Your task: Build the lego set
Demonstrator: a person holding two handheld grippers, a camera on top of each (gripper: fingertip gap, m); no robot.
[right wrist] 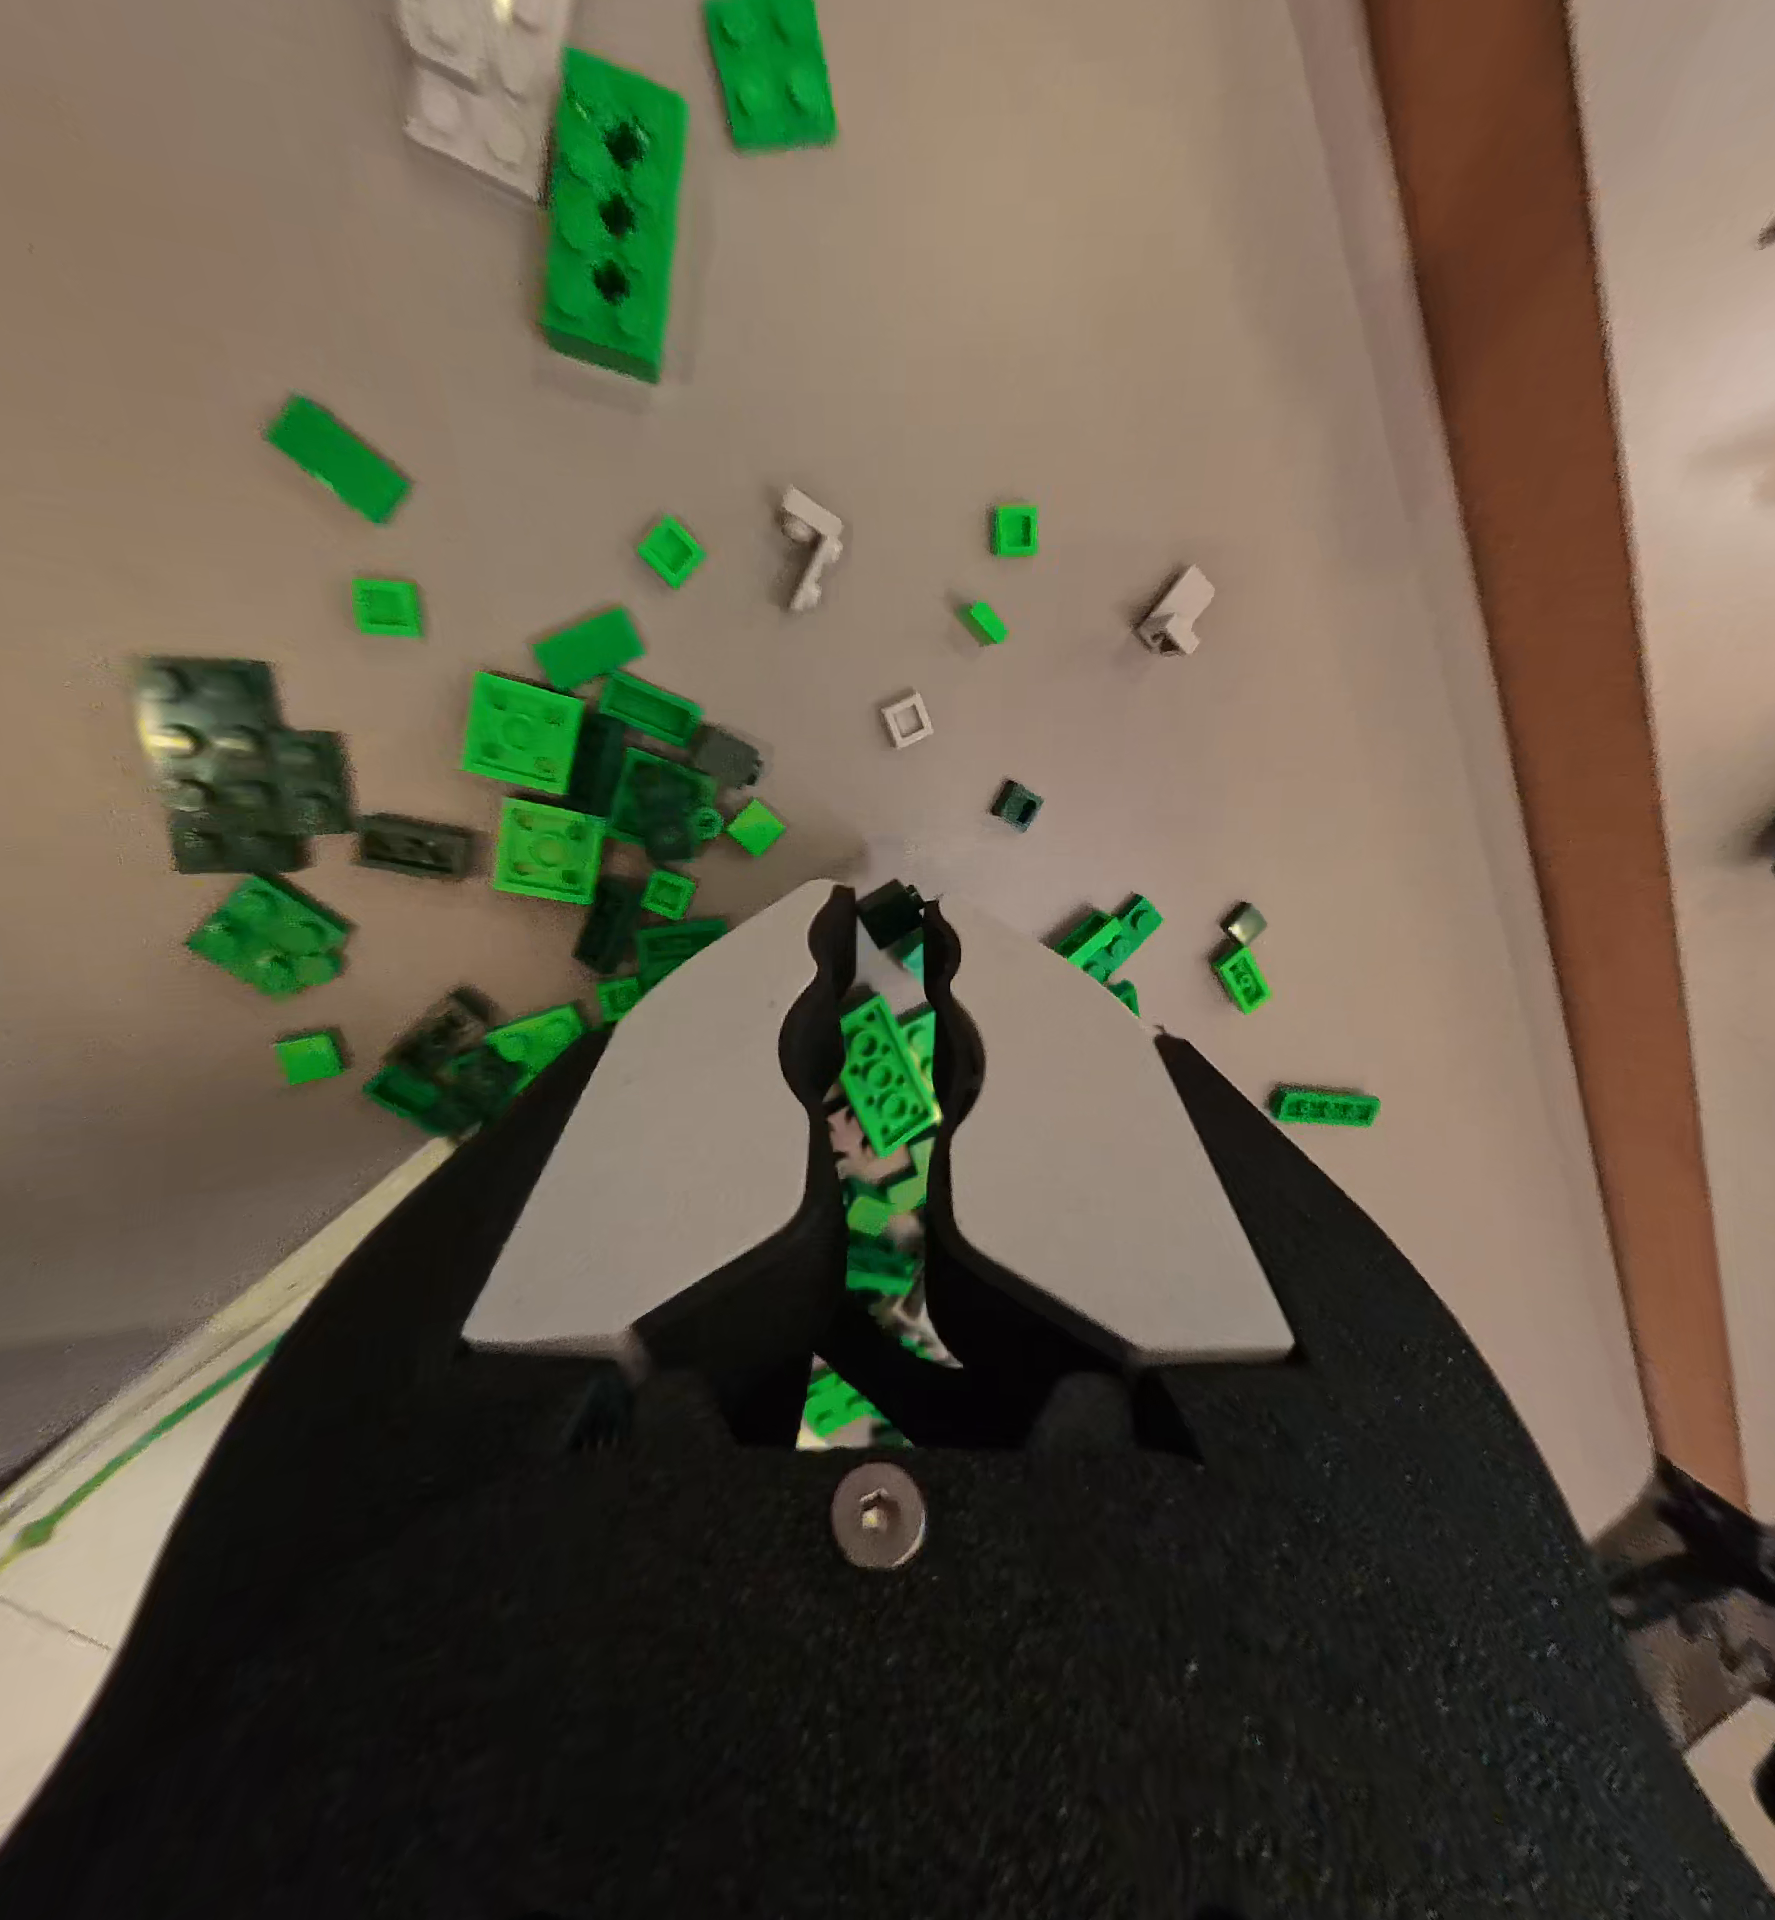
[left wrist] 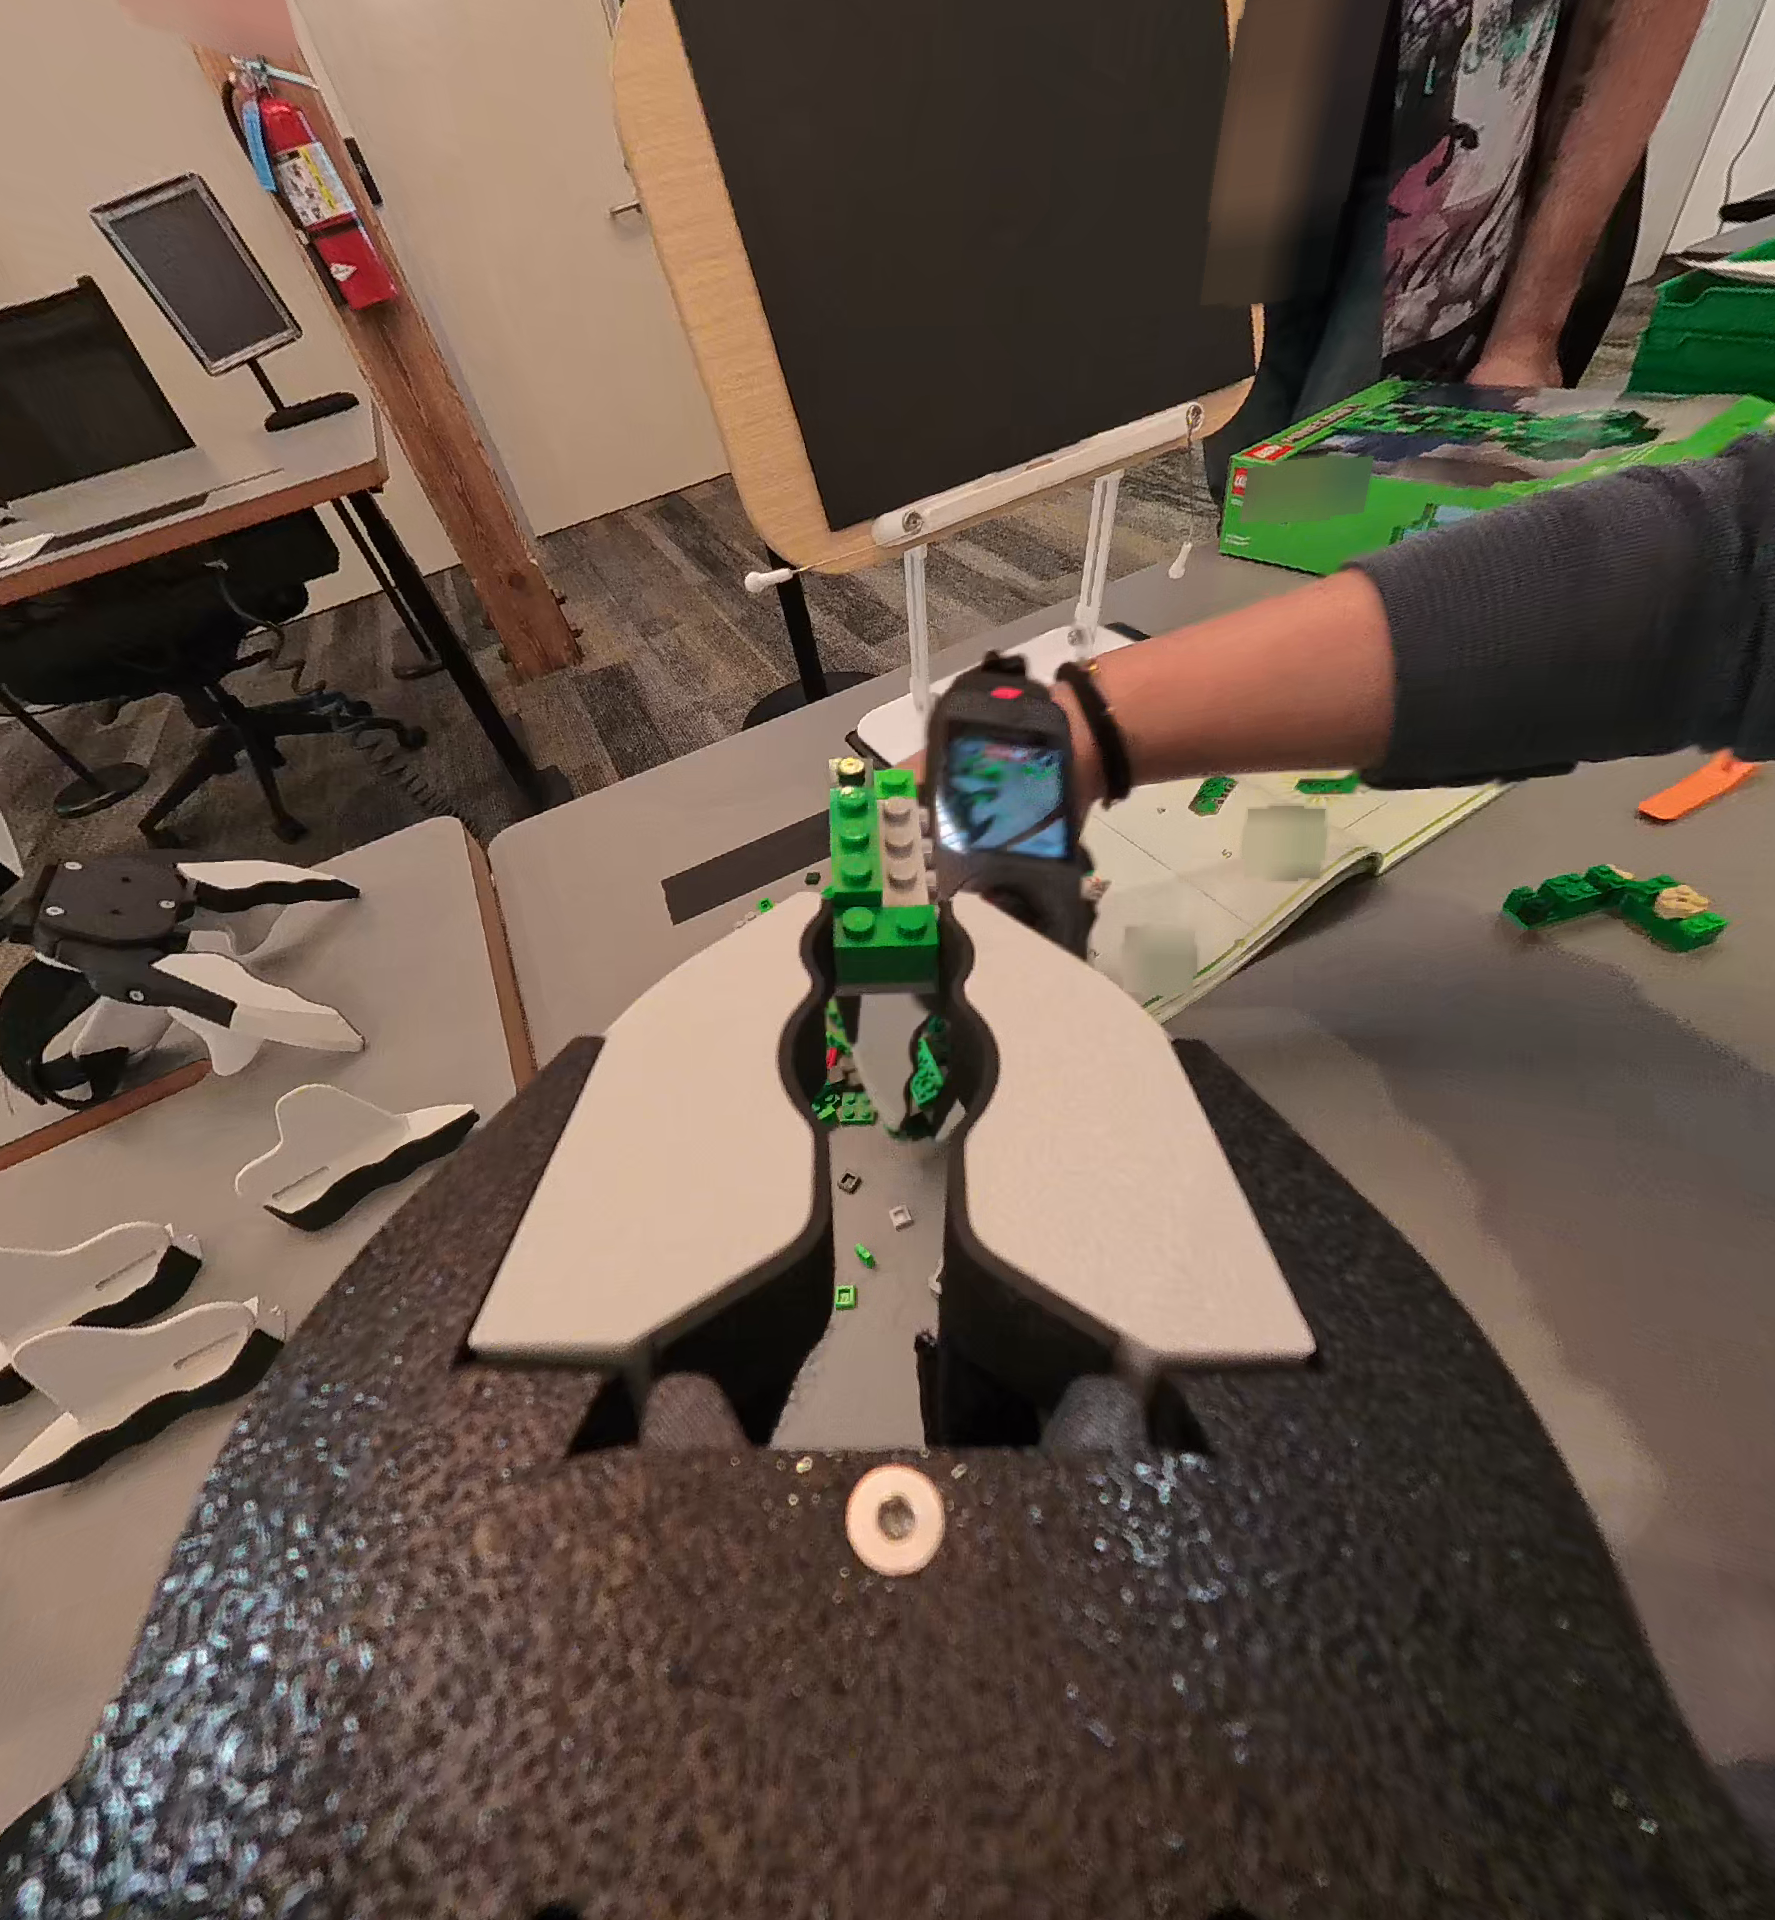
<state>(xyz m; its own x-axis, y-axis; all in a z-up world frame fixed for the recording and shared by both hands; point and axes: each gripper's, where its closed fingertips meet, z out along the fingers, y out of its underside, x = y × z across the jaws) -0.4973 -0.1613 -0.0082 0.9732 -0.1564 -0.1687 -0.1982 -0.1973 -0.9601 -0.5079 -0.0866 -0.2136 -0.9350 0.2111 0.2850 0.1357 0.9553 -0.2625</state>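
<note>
Grey table (left wrist: pixel 1485 1091) seen strewn with loose green bricks (right wrist: pixel 550 790). Green-and-grey lego assembly (left wrist: pixel 878 883) clamped upright in left gripper (left wrist: pixel 883 940), raised above table. Small dark piece (right wrist: pixel 888 914) pinched at tips of right gripper (right wrist: pixel 888 920) (over brick pile; view blurred). Instruction booklet (left wrist: pixel 1278 873) lies open beside.

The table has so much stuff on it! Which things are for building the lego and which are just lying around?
For the build:
- left gripper, holding the green and grey assembly
- right gripper, pinching a small dark piece
- loose green bricks
- instruction booklet
- lego box

Just lying about:
- spare gripper fingers
- fire extinguisher
- orange tool
</note>
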